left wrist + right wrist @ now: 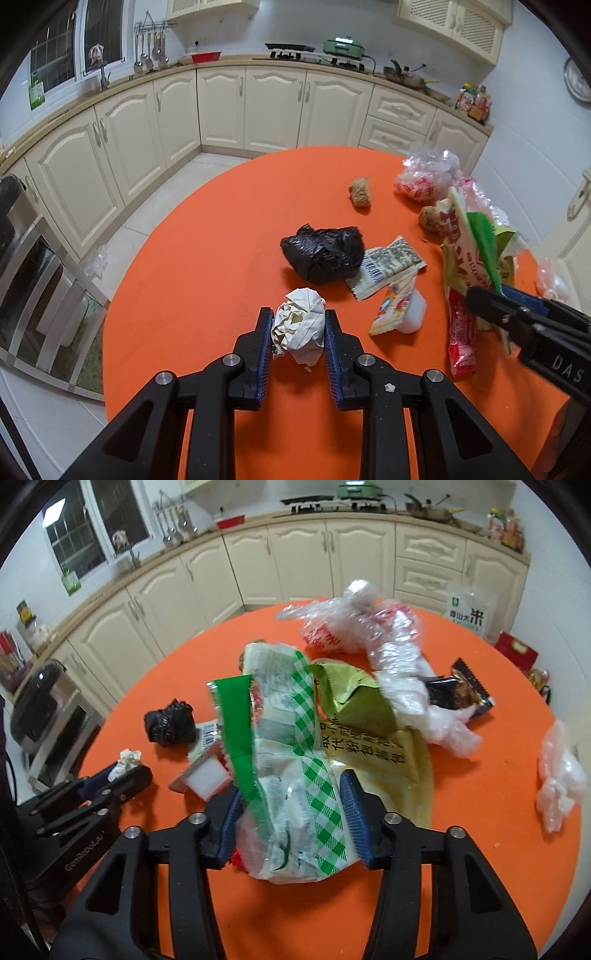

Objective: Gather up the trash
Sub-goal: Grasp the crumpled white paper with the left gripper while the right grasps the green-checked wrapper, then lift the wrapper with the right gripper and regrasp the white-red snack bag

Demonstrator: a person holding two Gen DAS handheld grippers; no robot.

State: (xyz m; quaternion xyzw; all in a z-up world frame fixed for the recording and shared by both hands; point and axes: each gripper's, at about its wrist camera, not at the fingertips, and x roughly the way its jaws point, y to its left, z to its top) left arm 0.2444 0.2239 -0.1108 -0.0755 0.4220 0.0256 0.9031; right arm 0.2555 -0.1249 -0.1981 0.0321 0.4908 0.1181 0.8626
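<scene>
On the orange round table my left gripper is shut on a crumpled white paper ball, its blue pads pressing both sides. My right gripper is shut on a bundle of wrappers: a green-checked plastic bag with a yellow-green packet behind it. The left wrist view shows that bundle hanging upright above the table at the right. Loose trash lies around: a black bag, a barcode wrapper, a sachet with a white cup, and a clear bag with red print.
Two brown lumps sit at the table's far side. A dark snack wrapper and a crumpled clear plastic piece lie at the right. Cream cabinets ring the room, and a metal oven stand is at the left.
</scene>
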